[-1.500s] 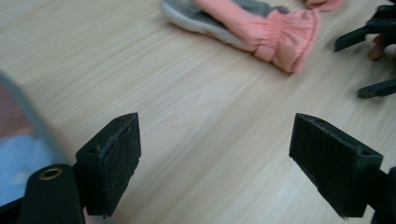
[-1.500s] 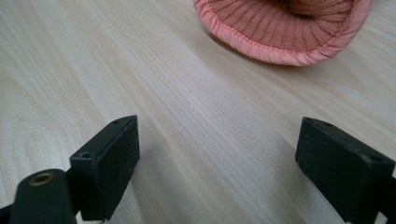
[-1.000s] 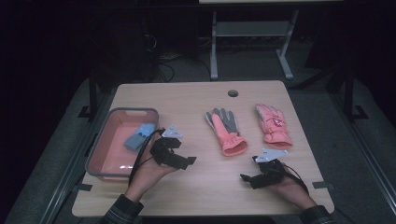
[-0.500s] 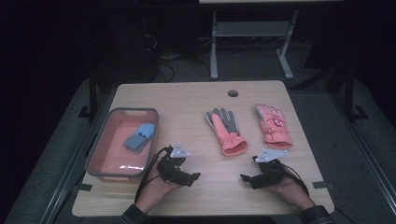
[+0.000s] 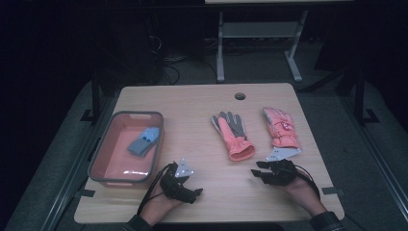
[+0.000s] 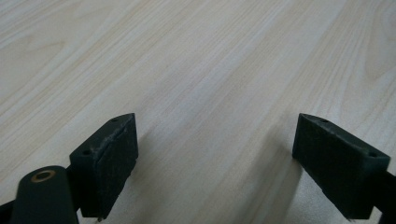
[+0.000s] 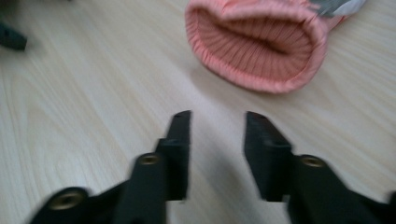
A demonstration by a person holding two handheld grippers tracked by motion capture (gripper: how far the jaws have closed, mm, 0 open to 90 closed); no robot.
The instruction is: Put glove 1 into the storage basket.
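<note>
Two gloves lie on the wooden table: a pink and grey glove at centre and a pink glove to its right. My right gripper rests near the front right, pointing left. In the right gripper view, the right gripper has just been closing its jaws; a narrow gap remains with nothing in it, and the glove's ribbed pink cuff lies just ahead. My left gripper sits low by the front edge. Seen from its own camera, the left gripper is wide open over bare wood.
A pink tray with a grey rim stands at the left and holds a small blue item. A round hole is near the table's far edge. Behind the table a metal stand rises from the dark floor.
My left hand has drawn back from the tray's right side toward the front edge and sunk to the table. The right hand has stayed in place.
</note>
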